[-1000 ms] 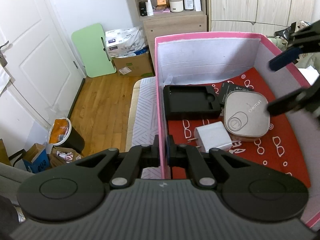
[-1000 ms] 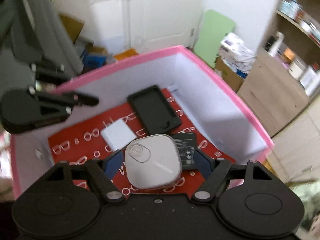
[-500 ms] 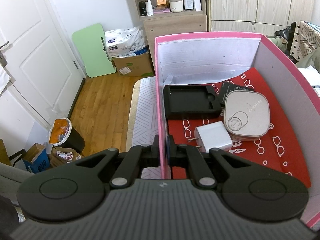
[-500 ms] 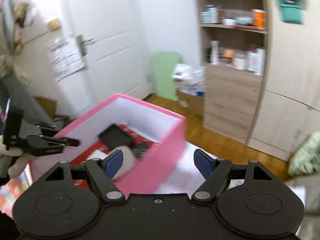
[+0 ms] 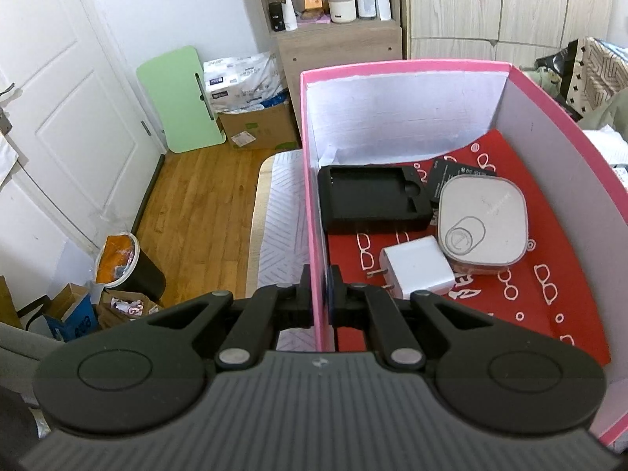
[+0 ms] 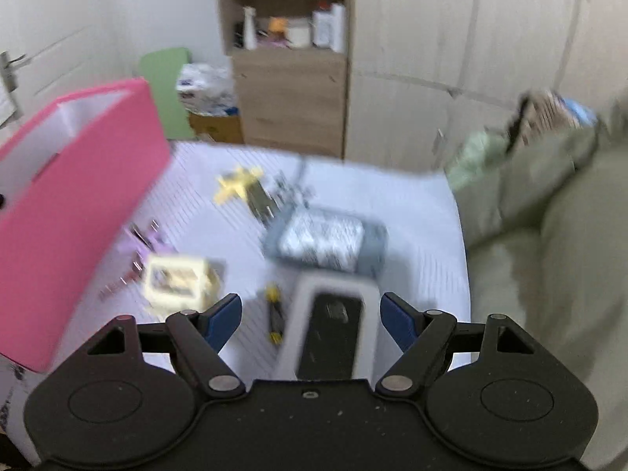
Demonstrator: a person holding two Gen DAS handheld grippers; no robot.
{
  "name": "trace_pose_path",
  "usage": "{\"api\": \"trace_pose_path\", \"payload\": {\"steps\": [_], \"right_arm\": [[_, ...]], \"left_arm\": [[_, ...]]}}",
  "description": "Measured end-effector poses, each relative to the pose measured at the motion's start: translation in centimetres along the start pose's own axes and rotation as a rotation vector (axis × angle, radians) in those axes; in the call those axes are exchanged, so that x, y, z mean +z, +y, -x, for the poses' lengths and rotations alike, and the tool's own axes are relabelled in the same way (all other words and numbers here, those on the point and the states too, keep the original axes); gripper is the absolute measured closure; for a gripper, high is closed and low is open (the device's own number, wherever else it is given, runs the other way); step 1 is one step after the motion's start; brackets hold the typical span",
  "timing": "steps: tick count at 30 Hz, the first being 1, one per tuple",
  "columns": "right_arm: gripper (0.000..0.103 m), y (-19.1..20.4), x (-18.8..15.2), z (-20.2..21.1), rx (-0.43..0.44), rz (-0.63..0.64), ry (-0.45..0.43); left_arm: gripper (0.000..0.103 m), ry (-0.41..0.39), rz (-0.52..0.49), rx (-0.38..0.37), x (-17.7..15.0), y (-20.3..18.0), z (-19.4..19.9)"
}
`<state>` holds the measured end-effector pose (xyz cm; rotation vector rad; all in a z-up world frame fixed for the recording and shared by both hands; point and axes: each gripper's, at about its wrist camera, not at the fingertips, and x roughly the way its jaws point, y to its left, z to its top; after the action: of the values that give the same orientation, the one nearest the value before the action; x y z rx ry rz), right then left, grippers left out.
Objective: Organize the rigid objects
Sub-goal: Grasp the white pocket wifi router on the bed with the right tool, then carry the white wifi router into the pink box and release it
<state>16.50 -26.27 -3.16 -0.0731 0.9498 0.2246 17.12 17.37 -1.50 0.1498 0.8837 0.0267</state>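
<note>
R claw (image 6: 310, 314) swung out of pink box (image 5: 408, 68) to bed, spread, empty; grey device (image 6: 329, 333) lay between its fingers, long axis along them; L claw (image 5: 318, 294) pinched box wall.

This is a bedroom in a home. A bed (image 6: 392, 204) with a white striped sheet fills the near part of the room, and small things lie scattered on it. Soft green bedding (image 6: 549, 216) is piled up on the right. The floor (image 5: 188, 204) is made of brown wood boards. On the left stands a white door (image 5: 59, 90) with a handle. At the far wall a wooden shelf (image 5: 337, 35) holds bottles and jars, and next to it are tall wardrobe doors (image 5: 510, 4). A green board (image 5: 178, 98) leans on the wall beside a cardboard box (image 5: 259, 127). A small trash bin (image 5: 125, 263) sits near the door.
</note>
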Motion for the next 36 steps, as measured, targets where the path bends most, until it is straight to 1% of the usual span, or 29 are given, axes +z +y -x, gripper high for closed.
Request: {"api": "trace_pose_path", "payload": {"steps": [3,4,5,6,10,12,13,14,15,16,18,19,23,25,28,33,36], "right_arm": [[0.025,-0.1,-1.6,-1.4,-0.044,-0.013,0.021],[0.026,-0.2,-1.8,-1.3,-0.038,-0.013,0.002],[0.033,-0.3,-2.0,-1.1,-0.020,-0.012,-0.007],[0.036,-0.5,-2.0,-0.9,-0.002,-0.009,-0.008],[0.036,-1.1,-2.4,-0.5,0.030,-0.006,0.004],[0.034,-1.2,-2.5,-0.6,0.039,0.012,0.002],[0.032,-1.0,-2.4,-0.7,0.030,0.031,-0.002],[0.026,-0.9,-2.2,-0.9,0.028,0.031,-0.005],[0.024,-1.0,-2.1,-1.2,0.036,0.022,-0.015],[0.024,-1.0,-2.1,-1.4,0.036,0.025,-0.035],[0.033,-1.2,-2.1,-1.4,0.032,0.023,-0.061],[0.036,-1.4,-2.0,-1.4,0.036,0.015,-0.060],[0.036,-1.7,-2.0,-1.1,0.041,-0.016,-0.057],[0.036,-1.6,-2.1,-0.7,0.052,-0.026,-0.063],[0.036,-1.6,-2.7,0.2,0.066,-0.035,-0.080],[0.036,-2.0,-3.4,1.2,0.080,-0.067,-0.105],[0.036,-2.2,-3.3,1.9,0.096,-0.060,-0.131]], "left_arm": [[0.097,-0.003,0.004,0.012,-0.1,-0.1,0.1],[0.097,-0.005,-0.002,0.015,-0.1,-0.2,0.1],[0.097,-0.006,-0.007,0.020,-0.2,-0.3,0.2],[0.097,-0.006,-0.009,0.023,-0.2,-0.3,0.2],[0.097,-0.012,0.000,0.014,-0.1,0.0,0.3],[0.097,-0.029,-0.009,0.015,-0.2,-0.1,0.4],[0.097,-0.034,-0.006,0.013,-0.2,0.0,0.5],[0.097,-0.033,-0.003,0.007,-0.3,0.1,0.5],[0.097,-0.033,0.001,-0.002,-0.3,0.2,0.5],[0.097,-0.032,0.006,-0.007,-0.3,0.2,0.4],[0.097,-0.028,0.002,-0.003,-0.2,0.2,0.4],[0.097,-0.027,-0.005,0.001,-0.2,0.1,0.4],[0.097,-0.029,0.006,-0.004,-0.2,0.2,0.4],[0.097,-0.032,0.007,0.009,-0.2,0.1,0.4],[0.097,-0.039,-0.024,0.033,-0.2,-0.4,0.6],[0.096,-0.036,-0.015,0.039,-0.2,-0.3,0.6],[0.094,-0.014,0.000,0.041,-0.1,-0.1,0.5]]}}
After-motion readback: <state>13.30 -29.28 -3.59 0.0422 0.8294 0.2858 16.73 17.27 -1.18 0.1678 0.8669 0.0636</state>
